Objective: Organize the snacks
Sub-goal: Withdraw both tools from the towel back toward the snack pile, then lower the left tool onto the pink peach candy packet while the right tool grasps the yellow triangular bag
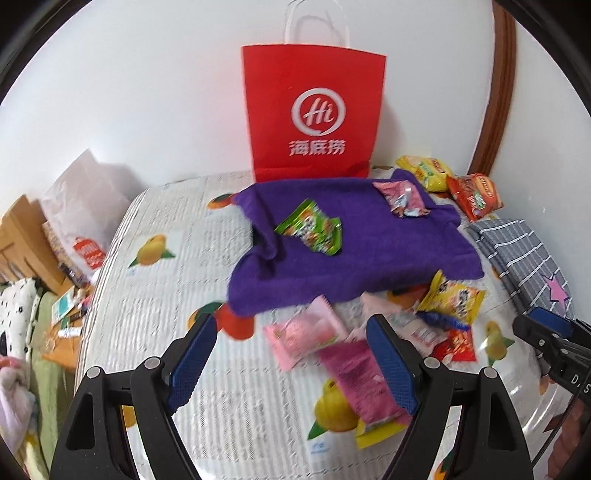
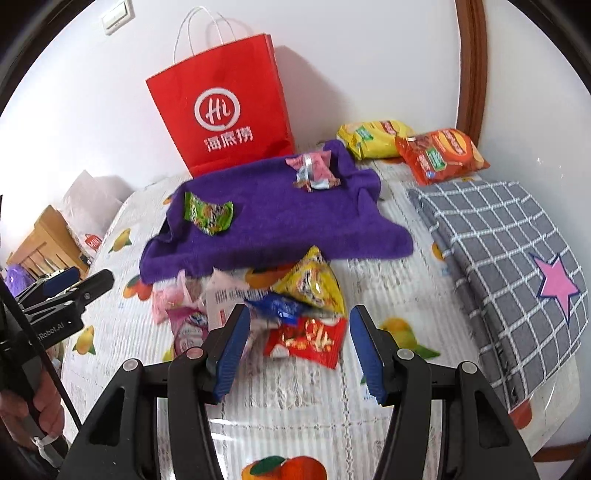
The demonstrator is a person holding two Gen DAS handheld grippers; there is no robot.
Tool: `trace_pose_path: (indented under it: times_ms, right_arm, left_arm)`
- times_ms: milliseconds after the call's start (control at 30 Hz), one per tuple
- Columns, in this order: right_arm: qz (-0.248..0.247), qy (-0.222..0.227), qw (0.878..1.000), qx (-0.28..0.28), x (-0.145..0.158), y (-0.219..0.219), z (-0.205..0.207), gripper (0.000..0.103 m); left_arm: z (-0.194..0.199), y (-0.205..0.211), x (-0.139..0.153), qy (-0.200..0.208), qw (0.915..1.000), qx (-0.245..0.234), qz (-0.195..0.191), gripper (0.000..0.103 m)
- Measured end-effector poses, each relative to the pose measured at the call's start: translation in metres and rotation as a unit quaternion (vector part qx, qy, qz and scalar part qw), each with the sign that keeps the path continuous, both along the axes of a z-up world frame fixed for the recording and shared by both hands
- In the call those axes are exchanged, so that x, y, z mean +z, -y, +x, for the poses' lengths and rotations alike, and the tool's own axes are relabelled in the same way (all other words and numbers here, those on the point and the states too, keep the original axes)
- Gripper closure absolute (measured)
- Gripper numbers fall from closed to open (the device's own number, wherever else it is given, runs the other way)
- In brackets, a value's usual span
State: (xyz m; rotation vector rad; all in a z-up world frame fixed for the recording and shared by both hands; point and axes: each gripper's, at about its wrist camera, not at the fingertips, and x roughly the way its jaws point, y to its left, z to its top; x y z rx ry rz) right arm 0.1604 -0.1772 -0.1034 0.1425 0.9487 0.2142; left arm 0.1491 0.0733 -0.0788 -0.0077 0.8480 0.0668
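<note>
Hovering with jaws wide and empty, the left gripper faces pink snack packets below the purple towel; from the right wrist, the right gripper, narrower and empty, frames the red packet, likely the next pick, needing a descent

Fruit-print tablecloth covers the table. Grey checked cloth w/ pink star lies folded at the right edge. Wooden cabinet stands far left, light switch on the wall.
</note>
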Motion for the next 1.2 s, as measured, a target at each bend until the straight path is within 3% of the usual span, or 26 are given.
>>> trace_pose_path:
  times_ms: [467,933,1200]
  right_arm:
    - [0.040,-0.035,0.999,-0.008,-0.049,0.020,-0.013,0.047]
    - [0.039,-0.040,0.998,-0.014,-0.067,0.037,0.003,0.047]
    - [0.026,-0.031,0.999,-0.010,-0.068,0.037,0.015,0.047]
  left_arm:
    - [-0.011,-0.020,-0.032,-0.025,0.9987,0.031,-0.033,0.021]
    - [0.034,-0.009,-0.065,-0.057,0.9945,0.041,-0.079,0.021]
    - [0.065,-0.005,-0.090,-0.088,0.9911,0.054,-0.085,0.021]
